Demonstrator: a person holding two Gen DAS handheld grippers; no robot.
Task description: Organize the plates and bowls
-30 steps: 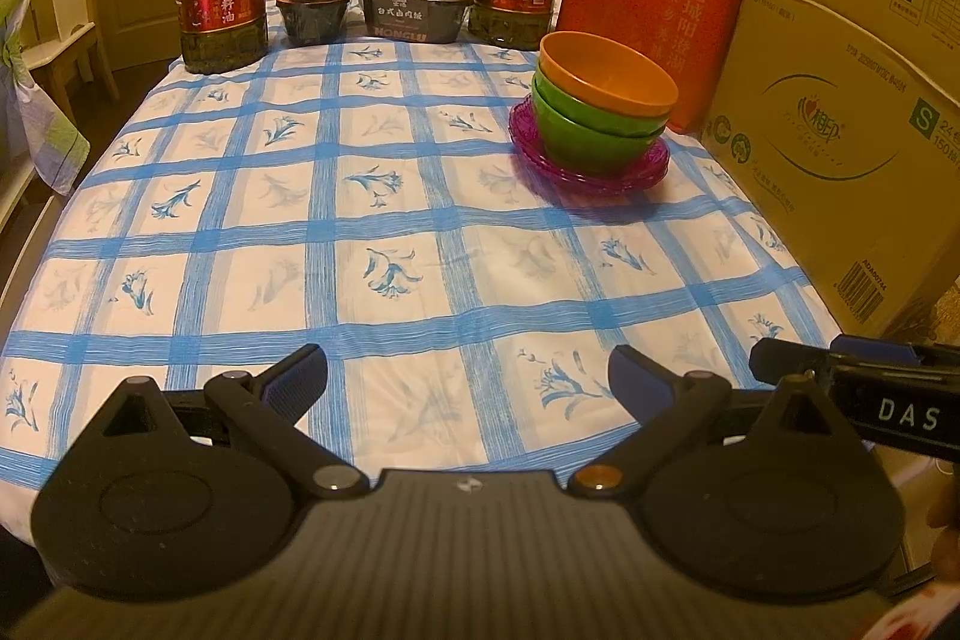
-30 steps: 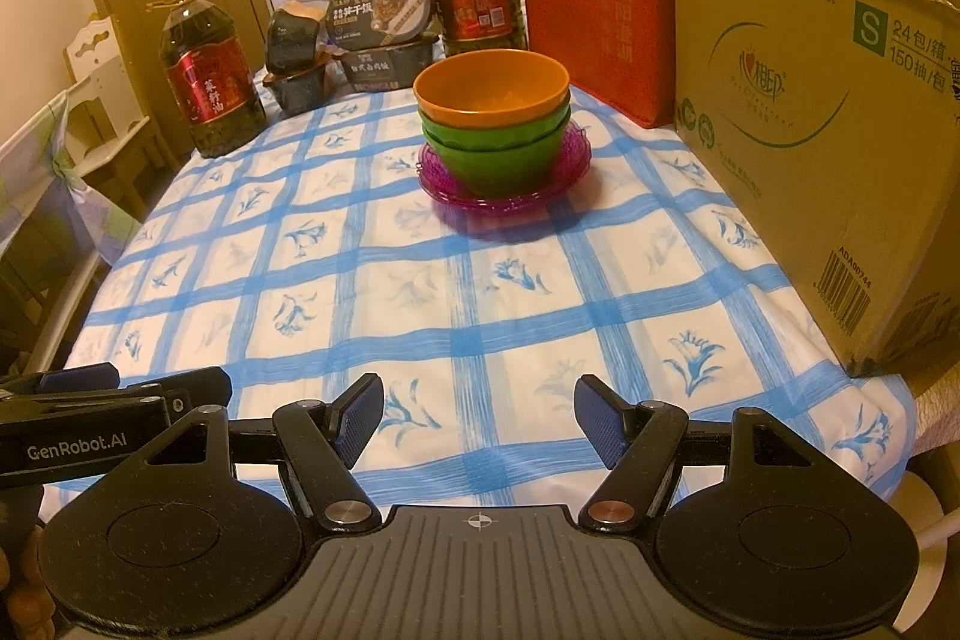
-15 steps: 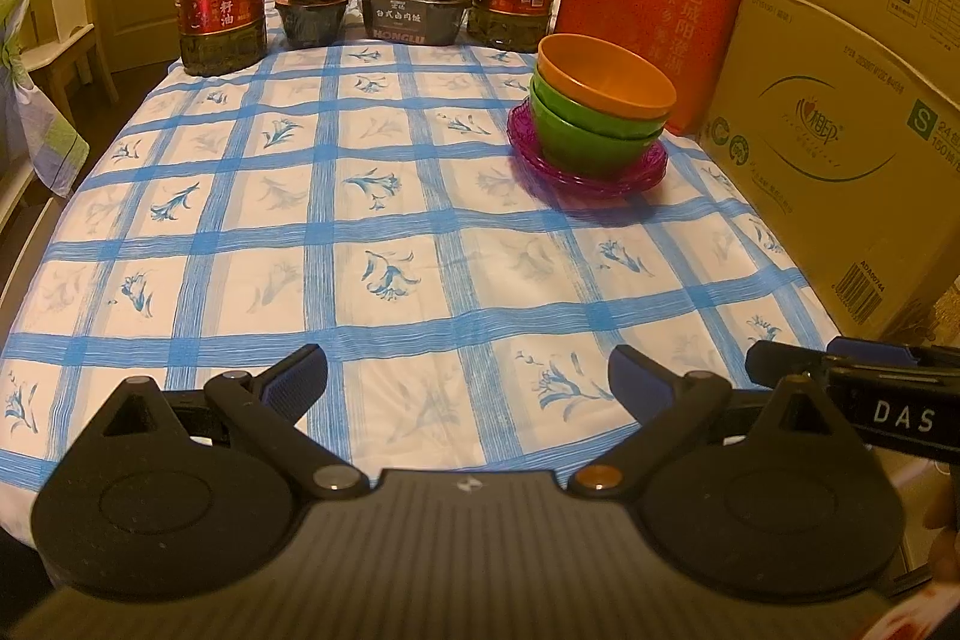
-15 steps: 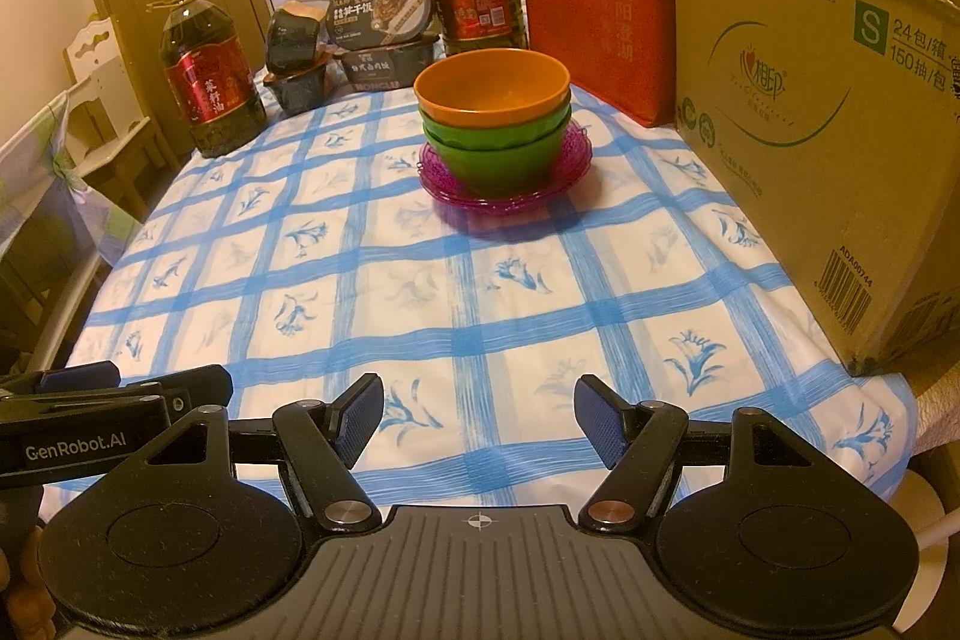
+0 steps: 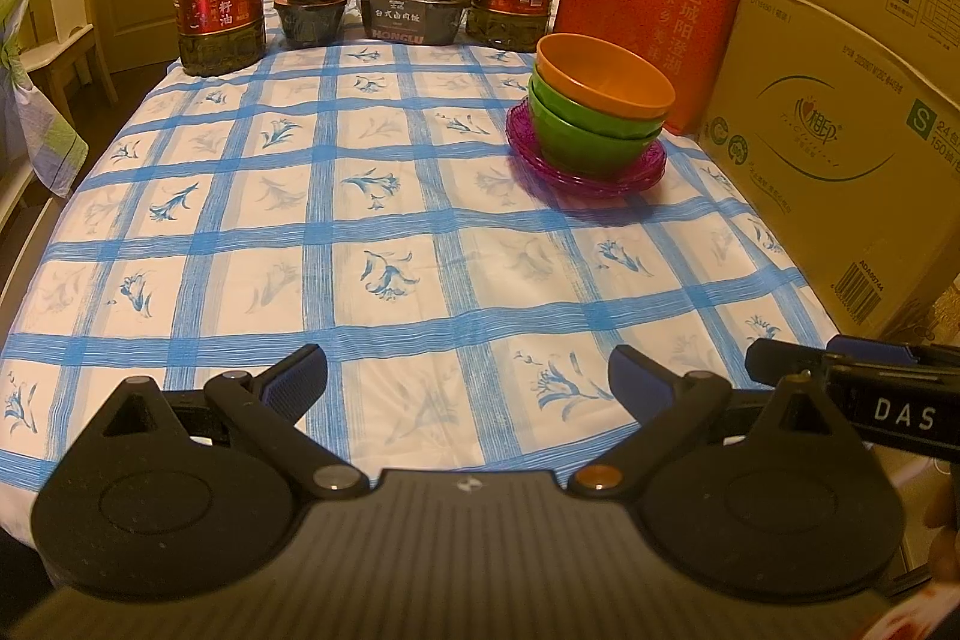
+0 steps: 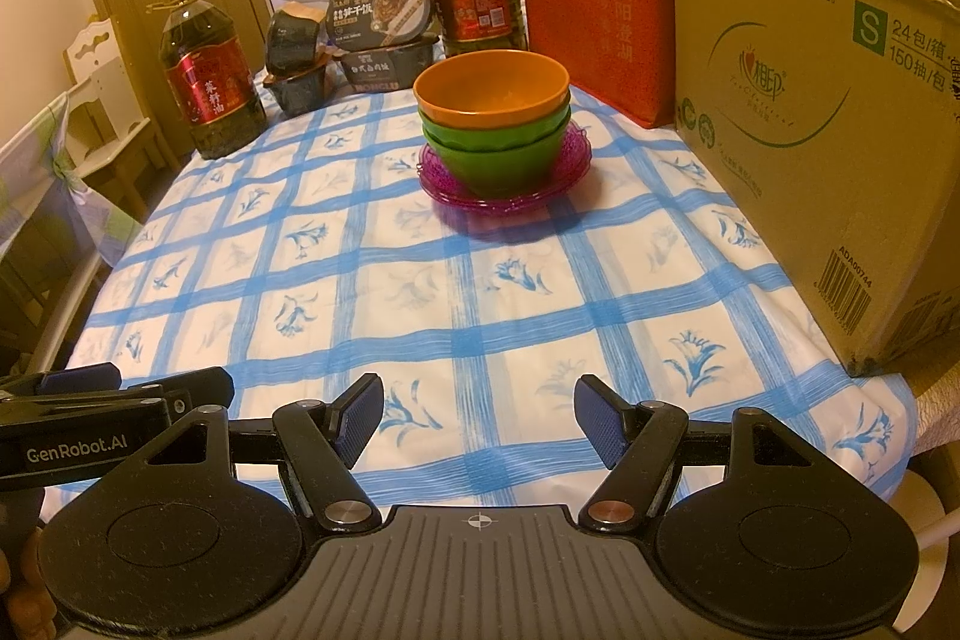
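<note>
I hold both tools low over the table's [image 5: 384,220] near edge, angled downward: left tool [image 5: 468,379] wide, right tool [image 6: 478,415] wide, both empty. Bowls [image 6: 492,112] sit stacked on plates [image 6: 516,196] toward the far right edge.

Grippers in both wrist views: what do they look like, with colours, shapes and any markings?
Both match. The left gripper and right gripper have matte black ribbed bodies flanked by round discs, angled black link arms with metal pivot pins, and blue ribbed pads. Seen from the side, the left one reads "GenRobot.AI" in white, the right one "DAS". No cables or sleeves show.
</note>
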